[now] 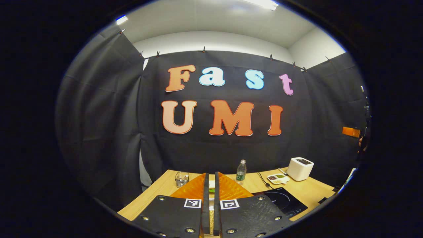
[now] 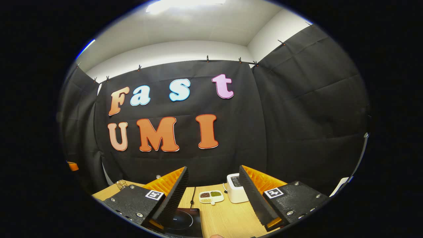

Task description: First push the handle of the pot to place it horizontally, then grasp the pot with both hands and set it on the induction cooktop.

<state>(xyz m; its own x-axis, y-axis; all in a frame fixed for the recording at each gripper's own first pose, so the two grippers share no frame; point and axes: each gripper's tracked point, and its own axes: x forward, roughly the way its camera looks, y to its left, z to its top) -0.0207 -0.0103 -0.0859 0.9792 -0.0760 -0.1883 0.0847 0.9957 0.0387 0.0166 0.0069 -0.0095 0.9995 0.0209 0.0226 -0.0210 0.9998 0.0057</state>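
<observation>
Wooden tabletop (image 1: 158, 193) runs across the bottom of both views, and both grippers are held high and level above it, aimed at the booth's back wall rather than down at any work. In the left gripper view, the left gripper (image 1: 211, 198) has its 2 fingers pressed together with only a thin slit between them and nothing pinched. In the right gripper view, the right gripper (image 2: 213, 195) has its 2 fingers spread wide, also holding nothing. The induction cooktop (image 1: 284, 201) lies flat on the table ahead and to the right of the left gripper, and its dark glass also sits just below the right gripper's near finger. Behind it stand a white toaster-like appliance (image 1: 299, 168), a small divided dish of beans (image 1: 278, 178), a plastic water bottle (image 1: 241, 172) and a glass jar (image 1: 181, 178). The pot cannot be located from these pictures, so where its handle points cannot be told. Judging by the raised, empty grippers, the task appears to be at its very start, with step 1, the push on the handle, not yet begun. The next move likely calls for tipping at least 1 gripper downward to find the pot, then bringing a finger against the side of the handle to swing it horizontal; the pressed-together left fingers would suit such a push. Only after that should both grippers close on the pot and carry it to the cooktop.
</observation>
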